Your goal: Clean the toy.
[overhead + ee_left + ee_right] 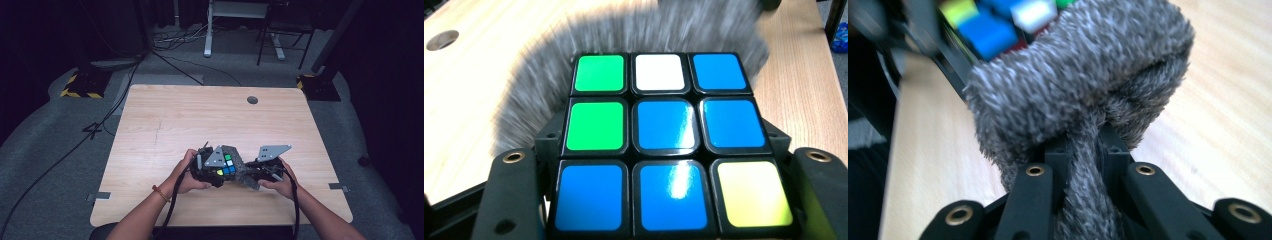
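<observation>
Jaws around cube (669, 145), cloth (1083, 95).

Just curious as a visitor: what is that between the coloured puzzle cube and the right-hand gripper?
A grey fuzzy cloth, pinched in the right gripper and bunched against the cube; the high view shows it clearest.

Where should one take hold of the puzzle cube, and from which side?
Grip the puzzle cube on two opposite flat side faces, coming from the person's left, as the left tongs do now. The flat parallel sides suit the jaws, and the grey cloth covers its far side.
</observation>
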A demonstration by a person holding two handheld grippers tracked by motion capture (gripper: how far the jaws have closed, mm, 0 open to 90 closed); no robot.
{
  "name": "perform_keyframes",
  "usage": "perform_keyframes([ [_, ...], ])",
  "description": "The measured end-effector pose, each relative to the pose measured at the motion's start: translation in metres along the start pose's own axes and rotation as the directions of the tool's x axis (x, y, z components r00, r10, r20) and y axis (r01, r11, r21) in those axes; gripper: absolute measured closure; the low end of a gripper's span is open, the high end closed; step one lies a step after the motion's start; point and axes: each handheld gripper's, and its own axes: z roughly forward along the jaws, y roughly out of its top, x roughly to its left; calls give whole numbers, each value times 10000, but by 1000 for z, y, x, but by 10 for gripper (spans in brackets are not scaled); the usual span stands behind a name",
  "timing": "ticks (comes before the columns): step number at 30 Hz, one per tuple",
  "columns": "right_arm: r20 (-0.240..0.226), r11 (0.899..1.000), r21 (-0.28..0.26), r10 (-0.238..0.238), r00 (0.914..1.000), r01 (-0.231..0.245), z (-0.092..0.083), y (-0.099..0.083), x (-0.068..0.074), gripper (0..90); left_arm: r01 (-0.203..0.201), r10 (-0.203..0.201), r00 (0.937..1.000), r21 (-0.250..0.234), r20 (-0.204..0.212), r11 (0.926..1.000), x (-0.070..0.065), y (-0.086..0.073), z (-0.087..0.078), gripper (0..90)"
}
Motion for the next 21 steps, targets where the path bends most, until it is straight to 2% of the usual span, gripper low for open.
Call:
perform_keyframes([
  [2, -6, 9991, 430, 14, 10000, -13, 7, -4, -1, 797, 9, -8, 10000, -96, 29, 10000, 1, 0, -2, 334],
  [4, -26, 9996, 281, 9, 10000, -8, 5, -2, -1, 797, 6, -6, 10000, -112, 24, 9999, 2, 0, -2, 334],
  [9, -43, 9967, -784, -206, 9998, 202, -13, 8, 4, 796, 40, -41, 9999, 124, 138, 9999, 0, -1, 3, 334],
  [11, 45, 9940, -1039, -353, 9994, 355, -18, 11, 7, 796, 23, -24, 9998, 73, 201, 10000, -1, 0, 4, 334],
  [13, 14, 9919, -1238, -296, 9996, 296, -21, 11, 6, 796, 10, -12, 9997, 84, 263, 10000, -2, 1, 4, 334],
  [15, 74, 9936, -1090, -287, 9996, 293, -20, 11, 5, 797, -50, 45, 9999, 284, 165, 9996, -4, 2, 5, 334],
  [18, 216, 9980, -492, -394, 9990, 404, -13, 10, 5, 796, -124, 115, 9995, 318, 280, 9994, -4, 2, 6, 334],
  [21, 171, 9993, 182, -316, 9994, 313, -4, 5, 2, 796, -145, 142, 9996, 147, 247, 9998, -4, 3, 3, 334],
])
